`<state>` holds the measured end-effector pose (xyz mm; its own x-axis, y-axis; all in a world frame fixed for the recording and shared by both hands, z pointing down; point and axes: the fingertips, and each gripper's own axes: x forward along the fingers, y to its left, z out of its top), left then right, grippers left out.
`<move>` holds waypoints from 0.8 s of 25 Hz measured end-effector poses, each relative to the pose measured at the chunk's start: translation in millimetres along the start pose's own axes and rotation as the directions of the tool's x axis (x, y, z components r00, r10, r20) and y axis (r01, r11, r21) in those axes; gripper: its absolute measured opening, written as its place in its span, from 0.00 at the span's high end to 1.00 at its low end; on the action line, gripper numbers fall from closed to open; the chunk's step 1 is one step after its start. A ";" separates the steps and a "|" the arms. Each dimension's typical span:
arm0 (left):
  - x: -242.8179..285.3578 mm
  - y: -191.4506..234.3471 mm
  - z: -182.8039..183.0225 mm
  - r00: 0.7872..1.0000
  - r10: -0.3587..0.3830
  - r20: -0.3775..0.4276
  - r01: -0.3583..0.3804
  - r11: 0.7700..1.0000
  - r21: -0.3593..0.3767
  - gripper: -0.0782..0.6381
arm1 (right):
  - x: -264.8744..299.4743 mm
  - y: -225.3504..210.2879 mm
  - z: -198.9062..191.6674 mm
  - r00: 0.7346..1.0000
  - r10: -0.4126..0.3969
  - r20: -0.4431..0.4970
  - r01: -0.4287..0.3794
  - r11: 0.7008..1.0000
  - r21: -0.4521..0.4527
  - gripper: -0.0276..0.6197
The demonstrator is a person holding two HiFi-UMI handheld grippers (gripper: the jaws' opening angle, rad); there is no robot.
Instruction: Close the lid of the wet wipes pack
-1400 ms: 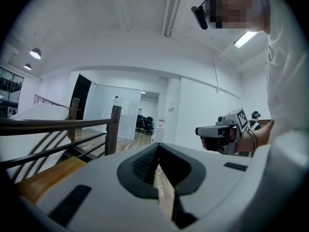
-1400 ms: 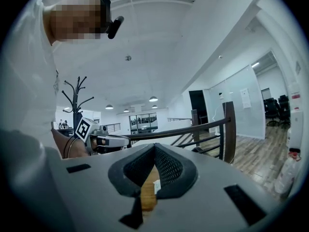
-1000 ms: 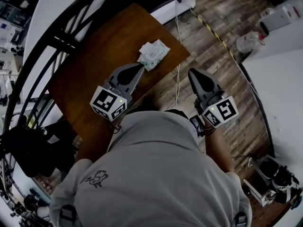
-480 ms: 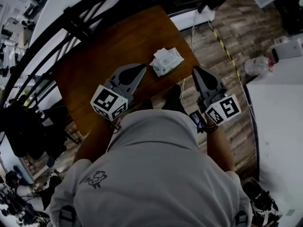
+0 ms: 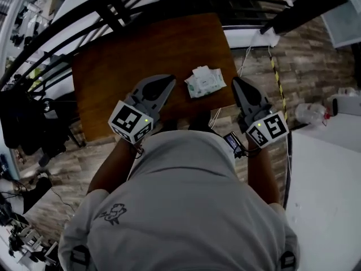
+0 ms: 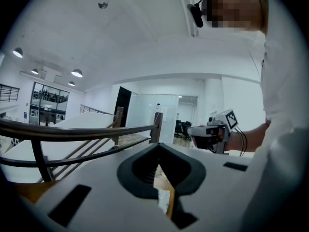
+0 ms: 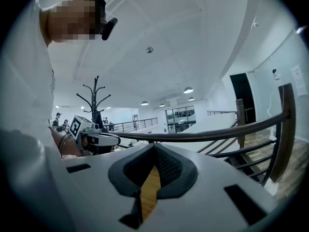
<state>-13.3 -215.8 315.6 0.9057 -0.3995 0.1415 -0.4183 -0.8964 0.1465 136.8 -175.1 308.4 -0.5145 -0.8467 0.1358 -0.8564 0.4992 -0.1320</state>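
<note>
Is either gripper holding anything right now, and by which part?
Nothing is held. The left gripper and right gripper both have their jaws together and empty; the wipes pack lies untouched on the table between them.

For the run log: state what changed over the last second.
The person turned to face the table: the wet wipes pack, earlier just ahead of the left gripper, now lies between the two grippers' tips, and the right gripper, earlier over the floor, has reached the table's edge. Nothing was grasped or released. Both grippers stay shut and empty; the pack rests untouched.
</note>
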 end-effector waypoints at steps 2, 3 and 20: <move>7.3 0.2 -1.2 0.999 0.036 -0.001 -0.036 0.999 -0.007 0.87 | 4.4 -10.6 0.6 0.999 0.041 -0.012 -0.041 0.999 -0.004 0.91; 11.6 -0.3 -1.2 0.999 0.052 0.000 -0.052 0.999 -0.010 0.87 | 5.6 -16.2 0.8 0.998 0.060 -0.018 -0.060 0.998 -0.005 0.91; 73.3 -8.3 -40.9 0.947 0.311 -0.080 -0.314 0.949 -0.026 0.87 | 30.2 -98.3 -35.9 0.909 0.391 -0.142 -0.390 0.920 0.035 0.91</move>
<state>53.7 -229.8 364.8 0.7222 -0.6418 0.2580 -0.6831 -0.7203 0.1203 203.9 -243.1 360.7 -0.8089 -0.5487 0.2111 -0.5857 0.7833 -0.2084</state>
